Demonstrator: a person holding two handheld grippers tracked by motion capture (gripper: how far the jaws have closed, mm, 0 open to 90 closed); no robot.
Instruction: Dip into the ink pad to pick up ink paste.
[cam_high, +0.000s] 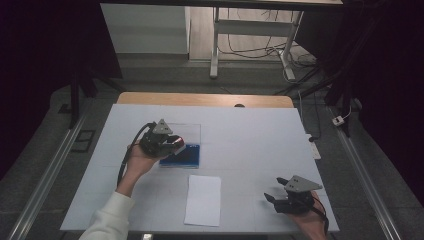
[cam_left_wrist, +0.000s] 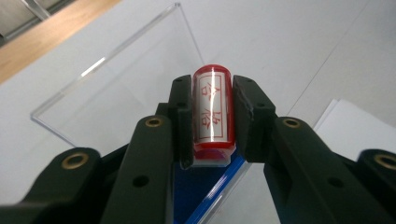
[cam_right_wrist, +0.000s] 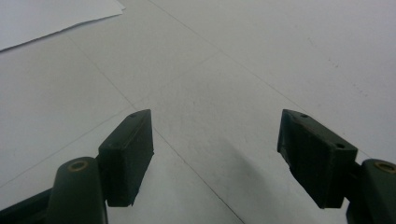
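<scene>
Left claw (cam_left_wrist: 212, 123) pinches a small red stamp (cam_left_wrist: 212, 109) by its flat sides, at ten o'clock over the blue ink box (cam_high: 182, 156) — probably light, rigid, glossy and slippery, best gripped mid-body; right claw (cam_right_wrist: 215, 154) rests spread at four o'clock on the tabletop (cam_high: 250, 135).

Stamp (cam_left_wrist: 212, 112) between left tongs (cam_high: 176, 145), probably above tray (cam_high: 192, 159), paper (cam_high: 203, 200) nearer.
</scene>
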